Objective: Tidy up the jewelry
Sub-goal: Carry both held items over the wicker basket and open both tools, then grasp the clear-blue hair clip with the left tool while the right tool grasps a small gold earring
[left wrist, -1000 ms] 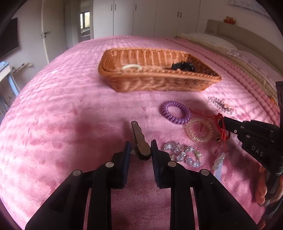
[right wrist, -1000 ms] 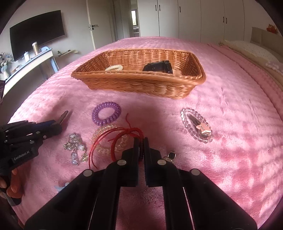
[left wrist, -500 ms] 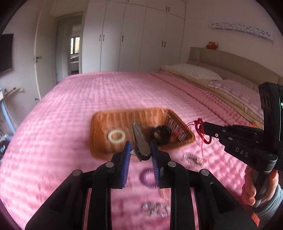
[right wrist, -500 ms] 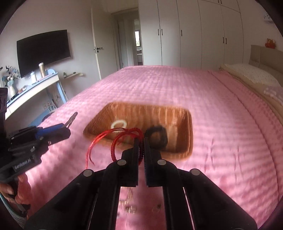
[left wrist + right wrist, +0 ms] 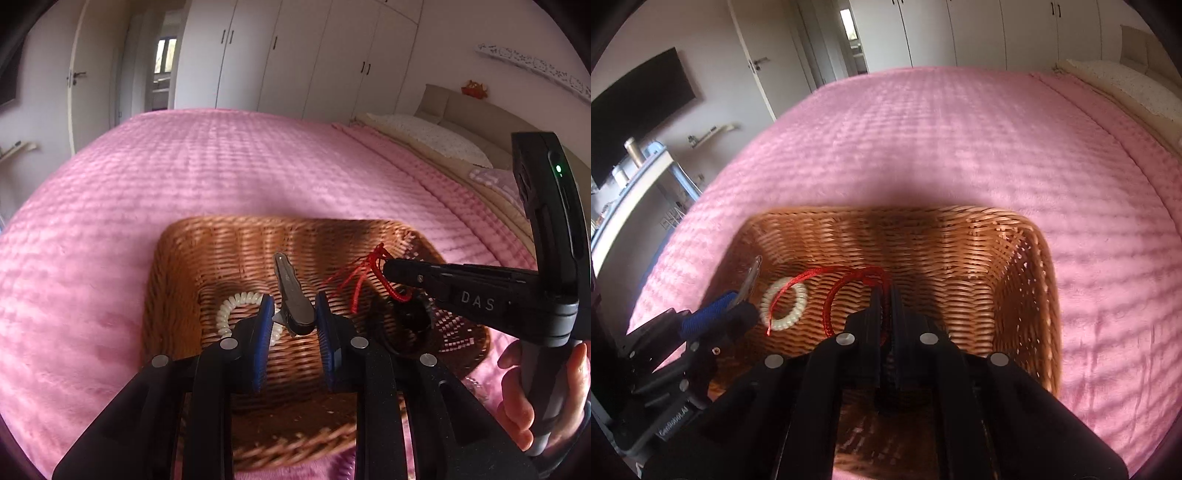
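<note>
Both my grippers hang over the wicker basket [image 5: 177, 266], which sits on the pink bedspread [image 5: 184, 177]. My left gripper [image 5: 293, 317] has its blue-padded jaws pinching the thick end of a brown hair clip [image 5: 291, 295], whose narrow metal tip points up and away over the basket's floor. My right gripper [image 5: 884, 299] has its jaws pressed together on a red cord bracelet [image 5: 846, 284]; its loops arch out to the left of the tips and hang above the weave. Inside the basket a white coil hair tie [image 5: 783, 306] lies flat near the left wall, and a dark object [image 5: 410, 325], half hidden under my right gripper in the left view, rests toward the right side. My right hand [image 5: 524, 398] wraps the handle at the frame's edge.
</note>
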`<action>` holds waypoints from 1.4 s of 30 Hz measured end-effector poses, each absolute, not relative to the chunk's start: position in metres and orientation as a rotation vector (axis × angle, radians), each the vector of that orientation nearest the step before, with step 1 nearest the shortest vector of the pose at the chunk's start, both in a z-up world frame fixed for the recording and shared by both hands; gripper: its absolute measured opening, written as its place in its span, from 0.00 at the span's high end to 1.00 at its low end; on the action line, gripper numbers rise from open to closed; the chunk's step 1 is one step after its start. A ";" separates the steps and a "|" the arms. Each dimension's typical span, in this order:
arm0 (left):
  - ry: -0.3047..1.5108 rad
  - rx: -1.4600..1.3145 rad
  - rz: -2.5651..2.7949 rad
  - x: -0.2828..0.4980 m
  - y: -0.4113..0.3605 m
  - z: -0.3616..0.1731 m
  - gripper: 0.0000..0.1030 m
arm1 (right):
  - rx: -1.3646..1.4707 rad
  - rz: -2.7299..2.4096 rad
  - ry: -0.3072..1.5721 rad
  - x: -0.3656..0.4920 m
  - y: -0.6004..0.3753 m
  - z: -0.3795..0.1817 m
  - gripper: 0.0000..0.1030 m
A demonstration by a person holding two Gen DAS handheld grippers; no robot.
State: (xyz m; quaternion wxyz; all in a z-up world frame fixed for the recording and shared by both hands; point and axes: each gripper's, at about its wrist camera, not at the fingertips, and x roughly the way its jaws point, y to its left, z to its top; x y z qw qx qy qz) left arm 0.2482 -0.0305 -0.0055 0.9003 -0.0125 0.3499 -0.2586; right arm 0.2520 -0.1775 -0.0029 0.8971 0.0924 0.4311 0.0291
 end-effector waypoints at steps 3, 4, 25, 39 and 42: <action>0.747 -0.020 -0.532 0.252 -0.031 -0.017 0.79 | 0.170 0.063 0.912 0.260 -0.171 -0.014 0.96; 0.753 -0.019 -0.532 0.253 -0.032 -0.019 0.79 | 0.164 0.062 0.918 0.262 -0.170 -0.017 0.96; 0.590 -0.053 -0.550 0.139 0.004 0.055 0.54 | 0.185 0.092 0.754 0.137 -0.181 0.048 0.69; 0.631 -0.040 -0.617 0.019 0.018 0.007 0.38 | 0.123 0.036 0.642 0.009 -0.185 0.009 0.60; 0.689 -0.021 -0.630 0.014 0.011 -0.015 0.39 | 0.138 0.032 0.683 0.008 -0.193 -0.014 0.60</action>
